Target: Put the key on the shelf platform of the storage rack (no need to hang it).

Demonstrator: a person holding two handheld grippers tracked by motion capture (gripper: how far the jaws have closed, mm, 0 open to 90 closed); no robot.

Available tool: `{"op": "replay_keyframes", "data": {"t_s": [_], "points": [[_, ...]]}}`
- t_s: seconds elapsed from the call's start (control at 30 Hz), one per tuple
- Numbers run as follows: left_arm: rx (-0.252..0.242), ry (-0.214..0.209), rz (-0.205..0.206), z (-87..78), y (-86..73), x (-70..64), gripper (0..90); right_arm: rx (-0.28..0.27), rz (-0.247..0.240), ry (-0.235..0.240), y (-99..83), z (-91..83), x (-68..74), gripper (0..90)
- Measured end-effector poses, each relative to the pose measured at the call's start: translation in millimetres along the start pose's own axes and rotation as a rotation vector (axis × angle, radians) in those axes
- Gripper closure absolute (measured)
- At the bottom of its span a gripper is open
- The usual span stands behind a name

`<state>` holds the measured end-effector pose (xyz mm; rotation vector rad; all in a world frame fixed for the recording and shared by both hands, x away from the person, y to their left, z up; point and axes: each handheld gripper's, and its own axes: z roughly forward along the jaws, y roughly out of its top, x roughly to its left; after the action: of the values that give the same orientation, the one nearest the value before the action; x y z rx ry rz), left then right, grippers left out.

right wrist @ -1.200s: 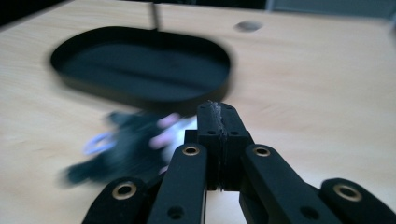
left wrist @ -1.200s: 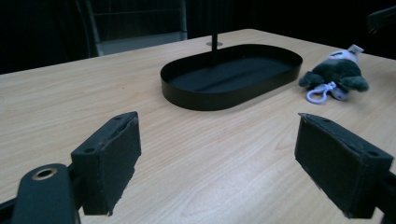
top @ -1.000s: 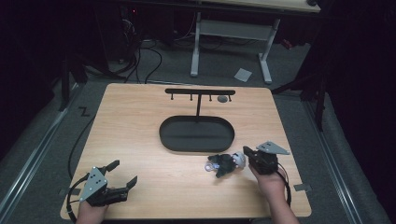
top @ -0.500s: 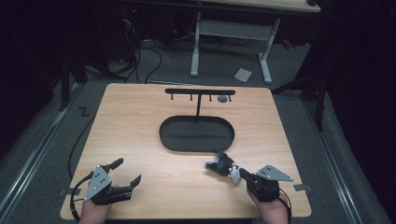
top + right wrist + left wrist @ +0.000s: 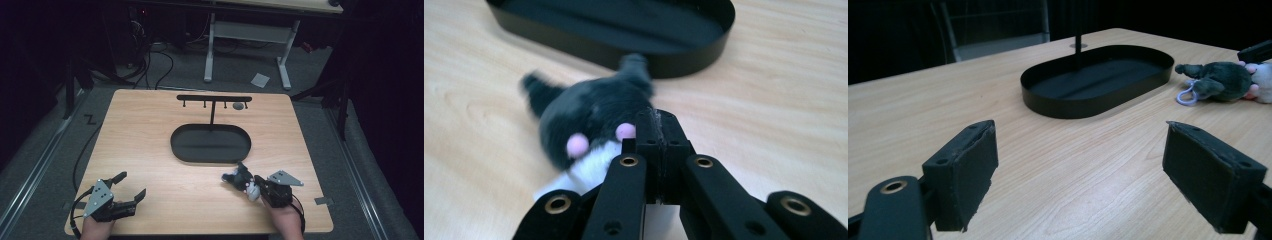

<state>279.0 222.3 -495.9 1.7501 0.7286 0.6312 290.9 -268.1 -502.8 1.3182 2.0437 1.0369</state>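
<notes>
right gripper (image 5: 248,186) pinching plush toy (image 5: 239,178), low

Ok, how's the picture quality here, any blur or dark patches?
High view: the room around the table is nearly black, the tabletop evenly lit. Right gripper view: the plush toy is soft and smeared, the jaws sharp. Left gripper view: crisp, with the black tray in focus.
</notes>
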Motion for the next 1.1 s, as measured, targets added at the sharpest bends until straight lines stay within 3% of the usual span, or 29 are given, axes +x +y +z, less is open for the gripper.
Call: {"op": "replay_keyframes", "data": {"t_s": [0.07,0.17,0.27,0.33,0.5,0.6,0.7,0.8,0.97,1.1], "points": [[0.002,0.000,0.010,3.5,2.5,-0.5,14.9,0.012,-0.003,-0.009,-8.2,-8.4,-0.9,89.8],[-0.007,-0.012,-0.021,9.5,3.1,-2.0,15.0,0.029,0.015,-0.035,-19.5,-20.5,-5.7,89.8],[-0.001,-0.037,0.018,17.3,5.4,-5.9,15.0,0.030,0.026,-0.067,-26.4,-29.6,-10.0,89.5],[0.005,-0.045,0.023,24.6,7.0,-8.1,15.0,0.017,0.031,-0.104,-27.2,-33.8,-17.3,88.1],[-0.001,-0.054,0.018,33.6,9.8,-11.2,15.0,0.048,0.143,-0.153,-37.1,-31.2,-41.0,81.3],[0.006,-0.048,0.047,34.7,9.4,-12.2,15.1,0.094,0.157,-0.166,-38.2,-27.8,-48.2,73.2],[0.016,-0.051,0.047,35.1,7.8,-10.1,15.0,0.138,0.171,-0.166,-30.7,-28.6,-51.9,71.4],[0.026,-0.040,0.041,36.5,5.6,-6.4,15.0,0.218,0.178,-0.147,-18.7,-27.5,-52.0,65.8],[0.038,-0.037,0.034,33.6,1.5,-4.0,15.0,0.379,0.141,-0.130,5.6,-18.7,-45.5,57.3],[0.026,-0.032,0.028,33.5,3.2,-2.1,15.0,0.507,0.126,-0.152,24.4,-13.9,-45.0,47.8]]}}
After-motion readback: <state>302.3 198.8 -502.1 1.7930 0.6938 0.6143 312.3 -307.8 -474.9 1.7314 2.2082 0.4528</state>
